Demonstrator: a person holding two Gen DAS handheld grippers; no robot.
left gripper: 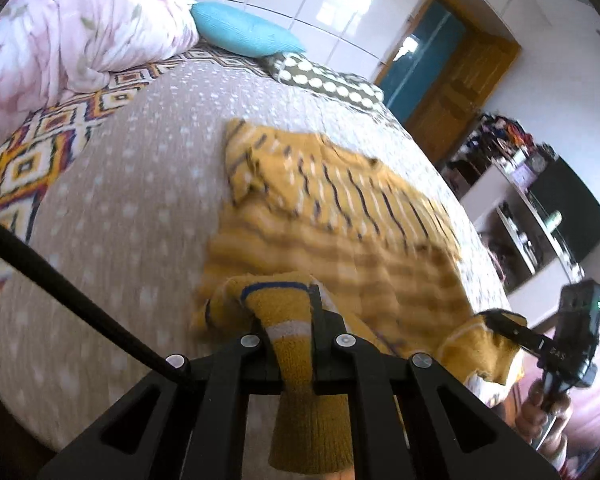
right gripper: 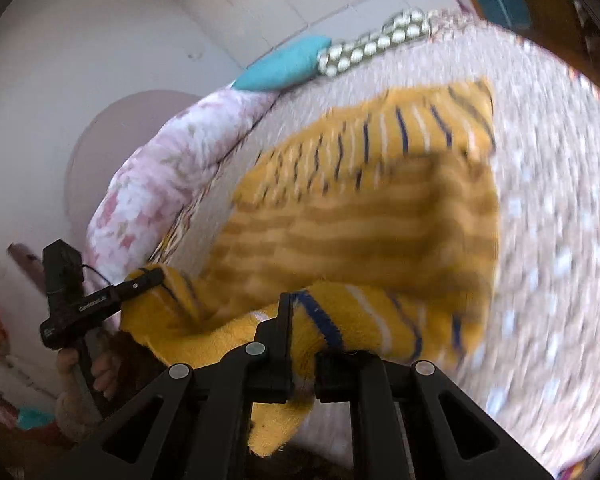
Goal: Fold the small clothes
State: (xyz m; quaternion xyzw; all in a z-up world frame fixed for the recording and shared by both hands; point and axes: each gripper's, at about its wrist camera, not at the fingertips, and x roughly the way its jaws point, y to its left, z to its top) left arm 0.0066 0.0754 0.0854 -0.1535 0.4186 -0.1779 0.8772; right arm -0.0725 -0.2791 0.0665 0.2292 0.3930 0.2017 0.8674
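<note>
A small mustard-yellow knitted sweater [left gripper: 332, 216] with navy and white stripes lies on the bed; it also shows in the right wrist view [right gripper: 364, 208]. My left gripper [left gripper: 288, 320] is shut on one corner of its near hem; it appears in the right wrist view [right gripper: 148, 278] at the left, clamped on the cloth. My right gripper [right gripper: 300, 320] is shut on the other hem corner; it appears in the left wrist view [left gripper: 496, 322] at the right. The near hem is lifted off the bed between both grippers. The far part with the sleeves rests flat. Both views are motion-blurred.
The bed cover [left gripper: 140, 184] is beige with white dots. A pink floral duvet [left gripper: 60, 40], a turquoise pillow [left gripper: 244, 34] and a dotted cushion [left gripper: 328, 80] lie at the bed's far end. A wooden door [left gripper: 452, 80] and cluttered shelves [left gripper: 520, 200] stand at the right.
</note>
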